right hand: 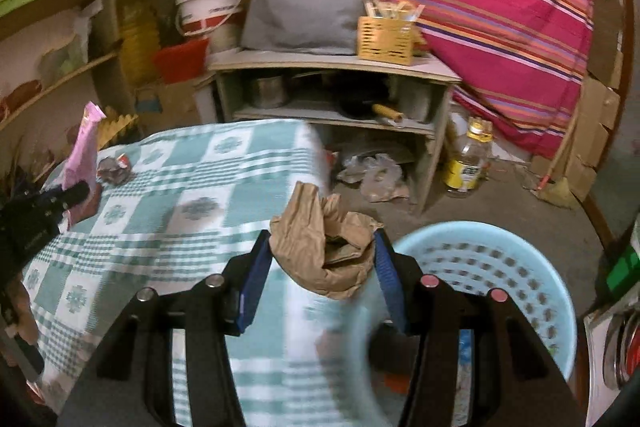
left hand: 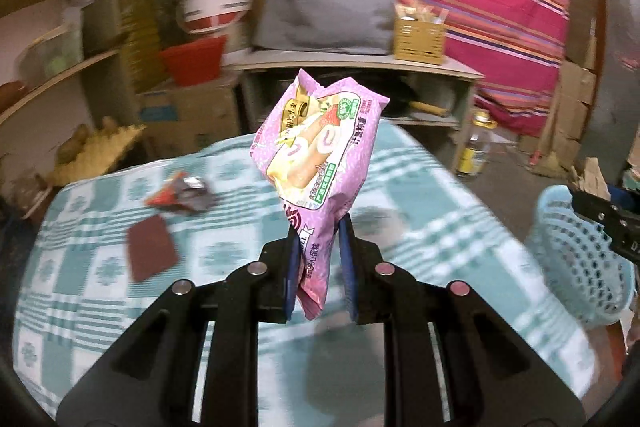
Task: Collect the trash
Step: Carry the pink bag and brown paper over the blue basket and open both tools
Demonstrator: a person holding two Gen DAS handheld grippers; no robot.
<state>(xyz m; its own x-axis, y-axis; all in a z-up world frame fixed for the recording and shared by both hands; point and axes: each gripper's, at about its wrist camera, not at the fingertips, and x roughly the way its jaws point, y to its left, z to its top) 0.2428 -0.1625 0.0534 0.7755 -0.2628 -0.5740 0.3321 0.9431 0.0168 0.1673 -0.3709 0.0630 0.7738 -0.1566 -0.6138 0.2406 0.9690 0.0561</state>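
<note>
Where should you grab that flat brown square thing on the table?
Take the flat brown packet by its raised near corner, coming from above at a slant along the tablecloth. It lies flat, so straight-down fingers would find little to pinch.

Our left gripper (left hand: 319, 259) points forward and slightly up, its two blue-padded fingers (left hand: 291, 267) drawn close together and pinching the lower end of a pink snack wrapper (left hand: 320, 147), which stands upright between them. Our right gripper (right hand: 322, 267) sits further right, its fingers (right hand: 386, 267) set wider apart and pressed against both sides of a crumpled brown paper bag (right hand: 324, 247). From the right wrist view the left gripper shows at the far left edge as a dark body. From the left wrist view the right gripper's black tip (left hand: 600, 215) shows at the right edge.
</note>
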